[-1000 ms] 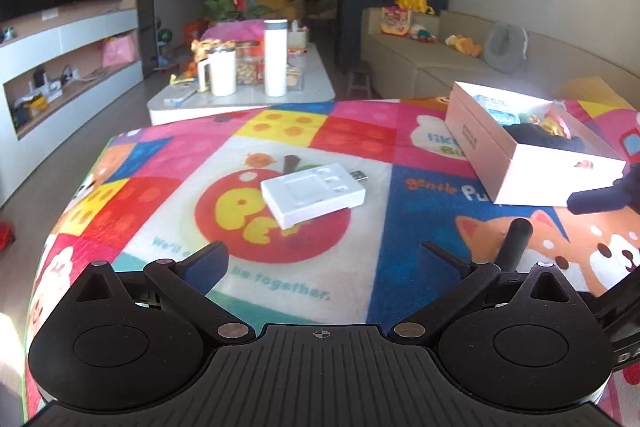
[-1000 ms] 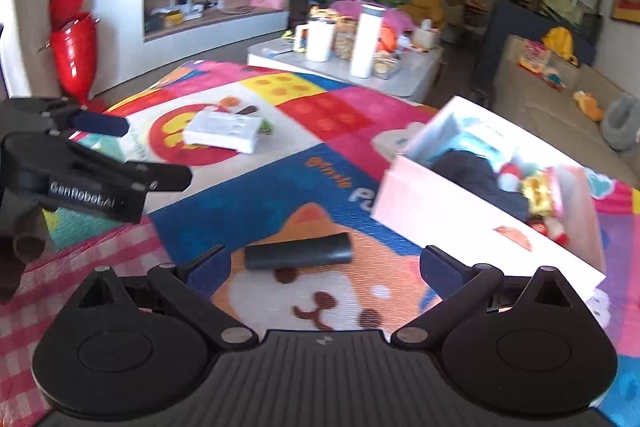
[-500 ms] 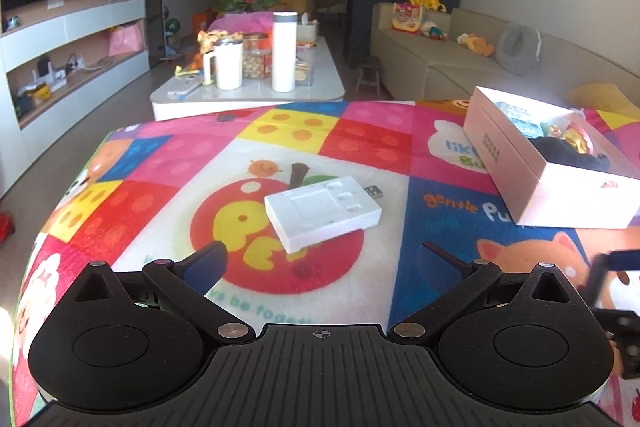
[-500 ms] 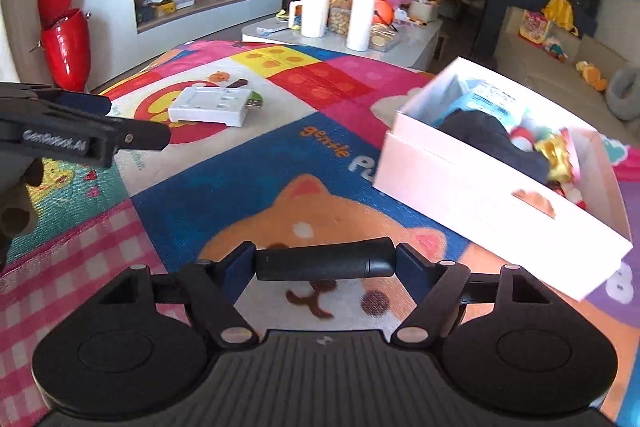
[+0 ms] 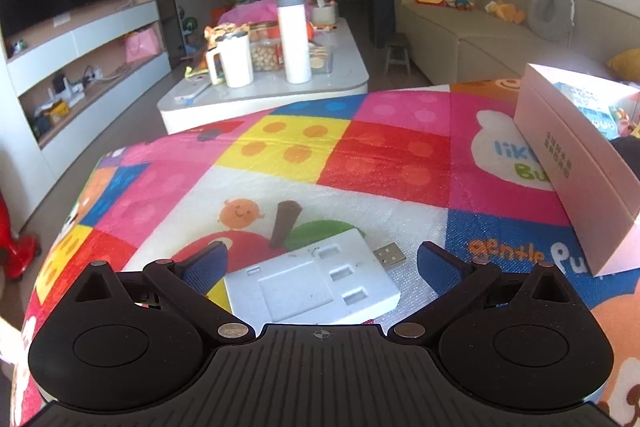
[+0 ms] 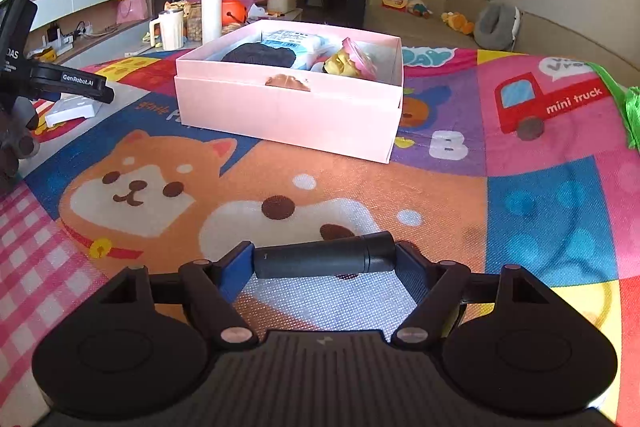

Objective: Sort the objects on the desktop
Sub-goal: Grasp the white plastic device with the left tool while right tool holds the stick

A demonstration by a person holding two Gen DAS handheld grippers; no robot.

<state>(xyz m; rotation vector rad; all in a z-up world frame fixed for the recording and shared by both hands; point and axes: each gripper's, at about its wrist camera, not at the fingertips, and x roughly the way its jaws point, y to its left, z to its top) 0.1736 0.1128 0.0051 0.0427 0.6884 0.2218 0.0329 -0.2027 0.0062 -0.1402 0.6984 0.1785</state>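
Right tool is clamped on the black cylinder, end to end; the cylinder's long axis runs left-right across the lower middle of the right wrist view, one pad on each end face, so the grip is along the length, not across the girth; jaws closed in and have just eased back a touch, with the cylinder between them; it looks held just above the mat, hard to be sure. The relation that matters: the pink box lies straight ahead of the right tool, upper middle of that frame, open top, long side facing the tool and roughly parallel to the cylinder's axis; so I'd judge the next move as carry forward, up over the near wall, release inside; no re-orienting needed; risk is the cylinder slipping out of an end-on pinch. Left tool stands open, nothing gripped; the white USB hub lies flat between its fingers at the bottom middle of the left wrist view, plug pointing to the upper right, long axis skewed to the jaw line; pads not touching it as far as I can see. Box shows at the right edge of that frame, so the right tool is the nearer one to it. Count: one box, one cylinder, one hub, two tools; box already holds several items, at least a dark bundle, a packet and a yellow-pink toy; exact number not readable.
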